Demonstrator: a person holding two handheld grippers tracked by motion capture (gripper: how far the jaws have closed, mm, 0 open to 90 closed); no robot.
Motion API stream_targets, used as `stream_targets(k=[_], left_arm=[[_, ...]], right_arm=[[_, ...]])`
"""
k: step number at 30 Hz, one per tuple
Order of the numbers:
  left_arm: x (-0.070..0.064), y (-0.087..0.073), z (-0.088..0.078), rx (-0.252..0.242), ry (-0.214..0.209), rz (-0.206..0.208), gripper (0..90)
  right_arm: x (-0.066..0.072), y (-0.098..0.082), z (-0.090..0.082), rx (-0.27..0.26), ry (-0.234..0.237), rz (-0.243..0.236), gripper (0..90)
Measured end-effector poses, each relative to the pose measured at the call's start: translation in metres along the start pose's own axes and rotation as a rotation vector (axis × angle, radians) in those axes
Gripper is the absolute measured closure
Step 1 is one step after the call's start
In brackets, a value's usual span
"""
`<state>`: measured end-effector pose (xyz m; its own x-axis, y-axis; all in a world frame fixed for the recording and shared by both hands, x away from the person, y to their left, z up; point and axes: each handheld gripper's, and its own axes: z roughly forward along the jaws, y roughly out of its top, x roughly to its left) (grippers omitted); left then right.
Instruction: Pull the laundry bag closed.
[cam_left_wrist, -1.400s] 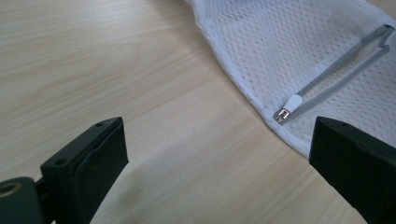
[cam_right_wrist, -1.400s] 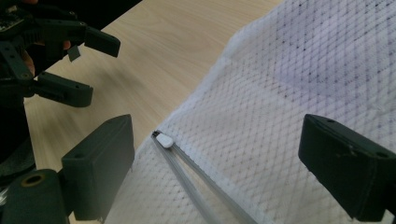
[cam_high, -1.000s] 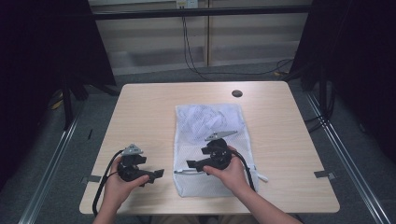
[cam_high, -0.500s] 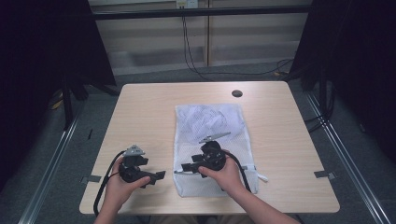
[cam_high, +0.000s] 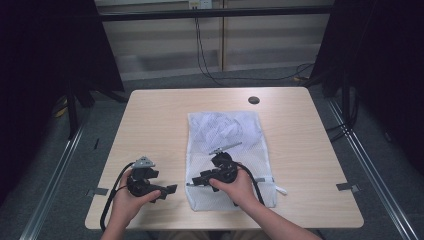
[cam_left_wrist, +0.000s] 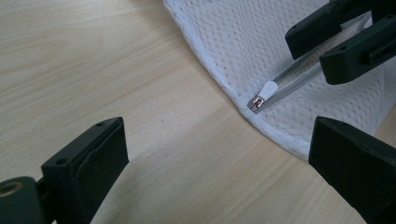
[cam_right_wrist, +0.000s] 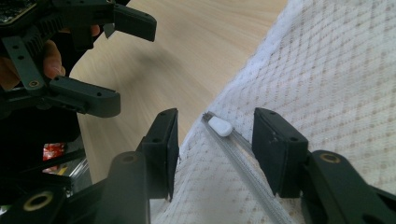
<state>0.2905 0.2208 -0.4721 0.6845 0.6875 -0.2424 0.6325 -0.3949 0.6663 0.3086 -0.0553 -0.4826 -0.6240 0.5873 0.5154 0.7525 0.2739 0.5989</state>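
My right hand-held gripper has just been closing, jaws apart around the small white zipper pull on the white mesh laundry bag; my left hand-held gripper stands open over the light wooden table.

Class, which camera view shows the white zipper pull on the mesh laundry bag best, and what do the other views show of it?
The right gripper view: the zipper pull lies close and sharp between the right tongs, which have just been closing without touching it. The left gripper view shows it smaller, at the mesh laundry bag corner. In the high view it is too small to make out.

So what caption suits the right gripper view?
Right claw closing around the white zipper pull of a white mesh laundry bag.
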Motion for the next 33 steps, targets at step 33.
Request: stream_targets(k=[33], left_arm=[[0.001, -0.011, -0.002, 0.039, 0.012, -0.010, 4.4]], right_arm=[[-0.004, 0.004, 0.028, 0.073, 0.003, 0.053, 72.2]])
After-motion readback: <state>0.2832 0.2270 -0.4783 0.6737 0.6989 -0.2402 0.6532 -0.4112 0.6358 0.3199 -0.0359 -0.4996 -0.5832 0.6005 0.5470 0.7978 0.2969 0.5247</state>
